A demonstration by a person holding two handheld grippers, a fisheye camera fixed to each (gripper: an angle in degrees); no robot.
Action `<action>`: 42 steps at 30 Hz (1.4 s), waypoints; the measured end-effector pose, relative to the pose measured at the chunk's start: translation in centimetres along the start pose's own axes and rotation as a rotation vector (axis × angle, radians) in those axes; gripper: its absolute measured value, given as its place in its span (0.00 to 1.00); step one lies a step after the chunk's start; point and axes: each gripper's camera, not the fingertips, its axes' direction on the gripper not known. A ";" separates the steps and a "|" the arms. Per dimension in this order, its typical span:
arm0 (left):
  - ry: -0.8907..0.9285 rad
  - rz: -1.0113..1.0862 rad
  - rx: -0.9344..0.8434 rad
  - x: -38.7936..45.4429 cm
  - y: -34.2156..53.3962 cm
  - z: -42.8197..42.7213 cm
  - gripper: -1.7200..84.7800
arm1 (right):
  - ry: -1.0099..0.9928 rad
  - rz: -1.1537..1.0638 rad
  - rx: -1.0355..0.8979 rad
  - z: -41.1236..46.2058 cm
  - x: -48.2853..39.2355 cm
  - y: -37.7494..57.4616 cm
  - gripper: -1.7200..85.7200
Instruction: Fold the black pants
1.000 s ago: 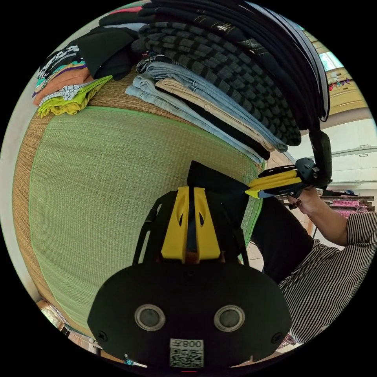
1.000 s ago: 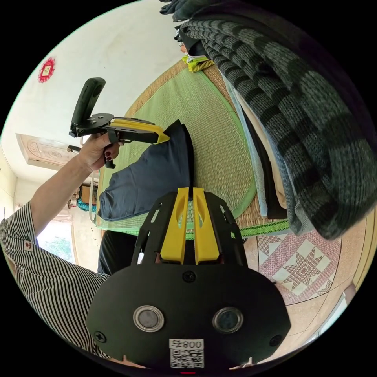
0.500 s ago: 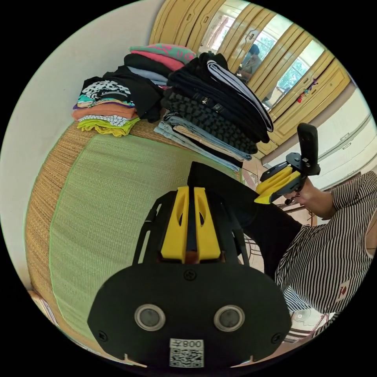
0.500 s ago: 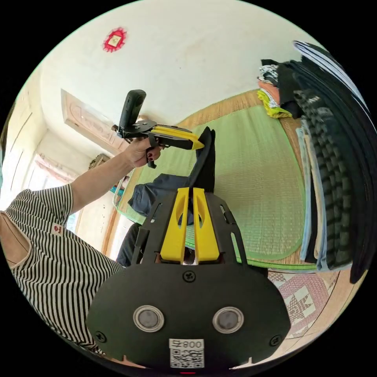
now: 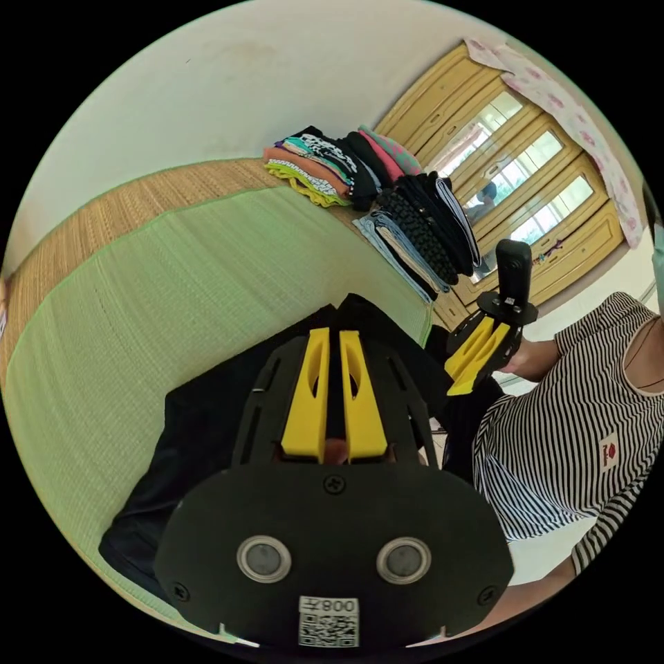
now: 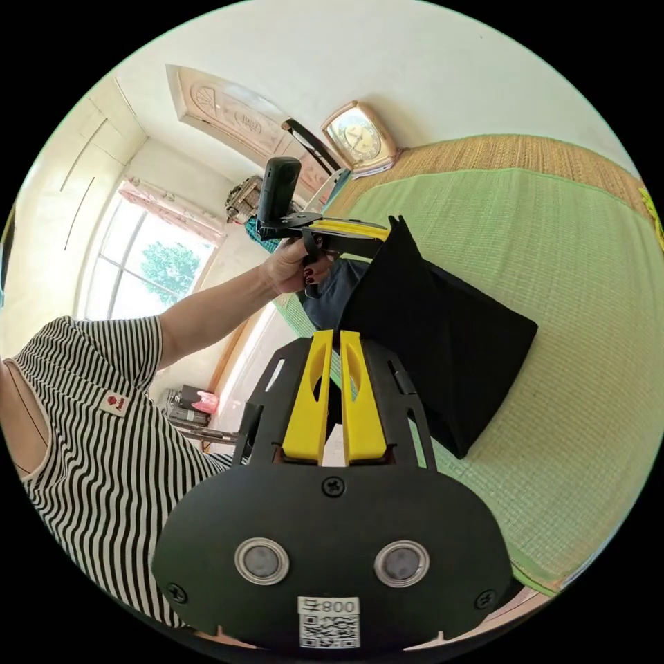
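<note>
Each gripper, right gripper and left gripper, is clenched on an upper corner of the black pants. Soft, light cloth is judged; its lower edge drapes onto the green mat toward 3 o'clock.

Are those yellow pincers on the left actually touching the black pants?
Touching. In the right gripper view, the left gripper pinches a top corner of the black pants.

A green woven mat with a straw-coloured border carries 2 stacks of folded clothes near yellow cabinet doors. A clock leans against the wall beside the mat.
</note>
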 end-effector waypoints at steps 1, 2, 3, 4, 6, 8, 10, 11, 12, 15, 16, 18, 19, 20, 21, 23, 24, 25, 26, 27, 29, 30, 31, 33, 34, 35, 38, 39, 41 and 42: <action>0.010 -0.048 0.007 -1.6 1.9 0.0 0.05 | 0.001 0.003 -0.013 0.9 0.3 -0.3 0.04; 0.023 -0.092 0.015 -3.1 3.6 -0.1 0.05 | -0.001 0.012 -0.042 2.7 1.0 -1.0 0.04; 0.023 -0.116 0.014 -3.9 4.5 0.0 0.05 | -0.005 0.023 -0.072 4.5 1.8 -1.6 0.04; 0.006 -0.157 0.001 -5.4 6.2 0.1 0.05 | -0.008 0.033 -0.086 5.3 2.2 -1.9 0.04; -0.023 -0.236 -0.014 -7.4 8.7 0.1 0.05 | -0.034 0.067 -0.142 8.7 4.0 -2.8 0.04; -0.054 -0.324 -0.011 -9.7 12.0 -0.4 0.05 | -0.046 0.077 -0.180 11.0 5.0 -3.4 0.04; -0.068 -0.380 0.017 -11.0 14.3 -1.2 0.06 | -0.048 0.087 -0.220 13.2 5.8 -4.0 0.04; -0.052 -0.423 0.049 -11.7 16.1 -1.8 0.07 | -0.077 0.091 -0.235 14.4 6.3 -4.4 0.04; -0.035 -0.440 0.068 -12.0 16.9 -2.1 0.08 | -0.108 0.101 -0.251 15.6 6.9 -4.8 0.04; 0.026 -0.486 0.141 -12.5 20.6 -2.8 0.10 | -0.159 0.114 -0.296 18.2 8.3 -5.5 0.04; 0.031 -0.507 0.133 -12.7 21.8 -2.7 0.11 | -0.162 0.112 -0.303 18.6 8.5 -5.7 0.04; 0.033 -0.526 0.115 -12.9 23.1 -2.3 0.12 | -0.173 0.101 -0.323 19.7 9.1 -6.3 0.04; 0.015 -0.539 0.104 -13.0 23.9 -2.1 0.12 | -0.174 0.099 -0.326 19.8 9.3 -6.4 0.04; -0.006 -0.557 0.077 -13.3 24.6 -1.8 0.11 | -0.167 0.096 -0.320 19.7 9.6 -6.7 0.04; -0.017 -0.564 0.060 -13.5 24.8 -1.6 0.11 | -0.149 0.086 -0.301 19.2 10.0 -7.1 0.04; -0.078 -0.574 0.036 -14.0 25.8 -1.4 0.07 | -0.089 0.080 -0.270 18.1 10.9 -7.6 0.04; -0.094 -0.574 0.020 -14.2 26.0 -1.4 0.06 | -0.035 0.084 -0.243 17.1 11.8 -8.0 0.03; -0.111 -0.558 0.009 -14.4 26.2 -1.5 0.05 | -0.008 0.088 -0.229 16.5 12.3 -8.2 0.03; -0.126 -0.537 0.011 -14.5 26.4 -1.7 0.04 | 0.045 0.107 -0.203 15.5 13.6 -8.7 0.03; -0.131 -0.525 0.010 -14.6 26.5 -1.8 0.04 | 0.091 0.129 -0.180 14.7 14.9 -9.3 0.03; -0.165 -0.496 0.001 -14.8 27.1 -2.1 0.04 | 0.162 0.156 -0.139 13.6 16.8 -10.2 0.02; -0.172 -0.494 -0.003 -15.0 27.4 -2.1 0.03 | 0.209 0.177 -0.121 13.2 18.1 -10.8 0.02; -0.185 -0.504 -0.020 -15.4 28.0 -1.9 0.03 | 0.227 0.193 -0.121 13.1 18.8 -11.1 0.02; -0.182 -0.519 -0.020 -15.9 29.1 -1.8 0.03 | 0.253 0.247 -0.131 13.5 21.4 -12.0 0.02; -0.171 -0.541 0.001 -16.3 30.0 -2.0 0.03 | 0.227 0.252 -0.127 13.6 22.0 -12.1 0.02; -0.167 -0.553 0.011 -16.6 30.7 -2.2 0.03 | 0.170 0.285 -0.104 13.7 23.0 -12.2 0.02; -0.176 -0.571 0.034 -16.8 32.3 -2.8 0.04 | 0.144 0.313 -0.076 14.1 23.7 -12.4 0.02; -0.180 -0.575 0.041 -16.8 32.6 -2.9 0.04 | 0.158 0.306 -0.073 14.4 23.5 -12.5 0.02; -0.188 -0.568 0.087 -16.5 33.8 -3.5 0.04 | 0.161 0.291 -0.063 14.5 23.2 -12.7 0.02; -0.194 -0.566 0.091 -16.4 34.1 -3.6 0.04 | 0.138 0.277 -0.046 14.5 22.9 -12.7 0.02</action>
